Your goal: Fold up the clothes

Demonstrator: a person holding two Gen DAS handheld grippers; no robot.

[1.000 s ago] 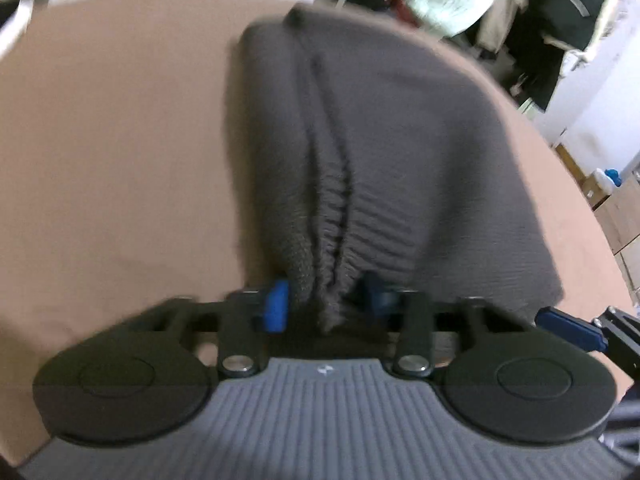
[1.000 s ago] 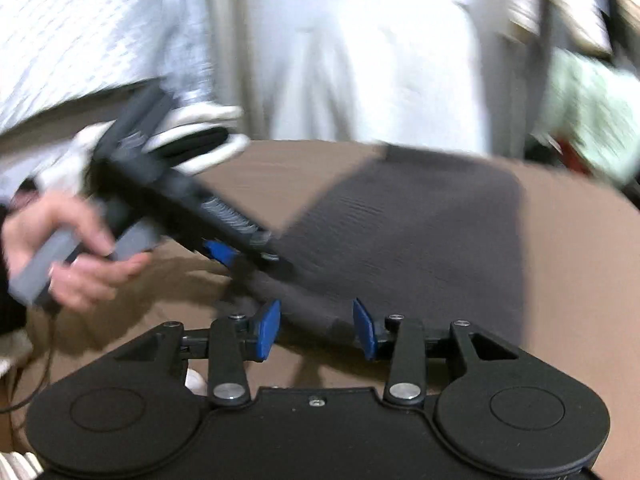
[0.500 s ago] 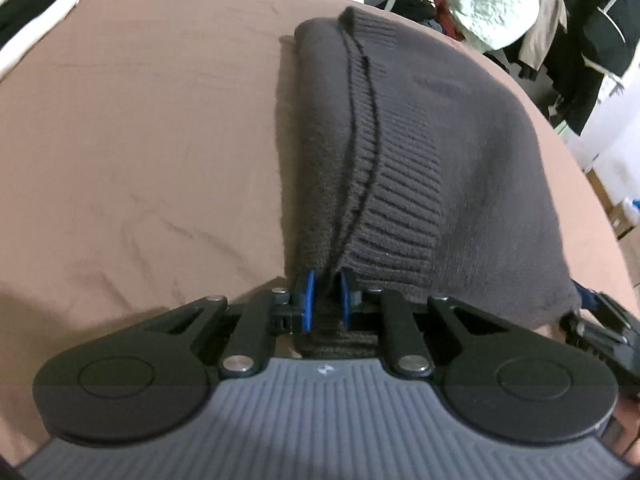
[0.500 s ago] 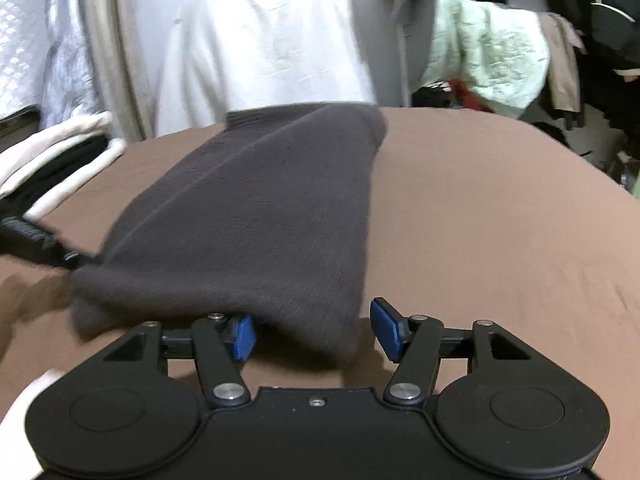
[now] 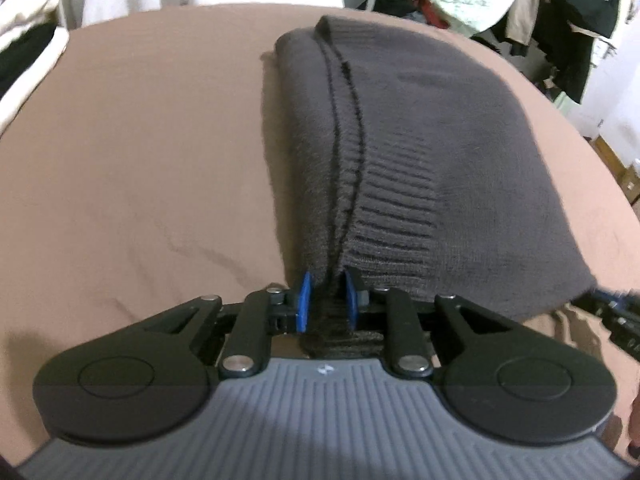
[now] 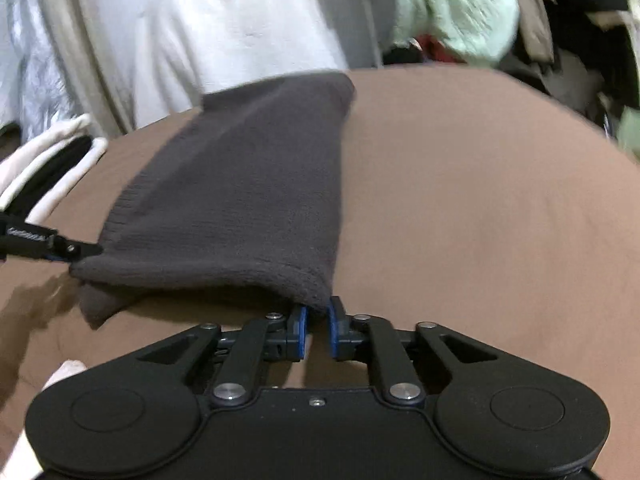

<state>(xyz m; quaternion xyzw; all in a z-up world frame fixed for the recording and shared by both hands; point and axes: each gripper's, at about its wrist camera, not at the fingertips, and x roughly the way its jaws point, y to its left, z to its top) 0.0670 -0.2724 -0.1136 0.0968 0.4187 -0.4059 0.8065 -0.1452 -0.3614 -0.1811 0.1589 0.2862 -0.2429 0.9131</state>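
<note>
A: L gripper status?
B: Narrow, pads clamped on ribbed hem of dark grey sweater, near-left corner.
A: R gripper?
B: Nearly closed, pinching near-right corner of the same sweater.
A: Sweater position?
B: Folded lengthwise, flat on brown surface; near edge raised between both grippers.

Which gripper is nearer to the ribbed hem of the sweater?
Left. The left gripper clamps the ribbed hem; the right gripper pinches the sweater's opposite near corner.
</note>
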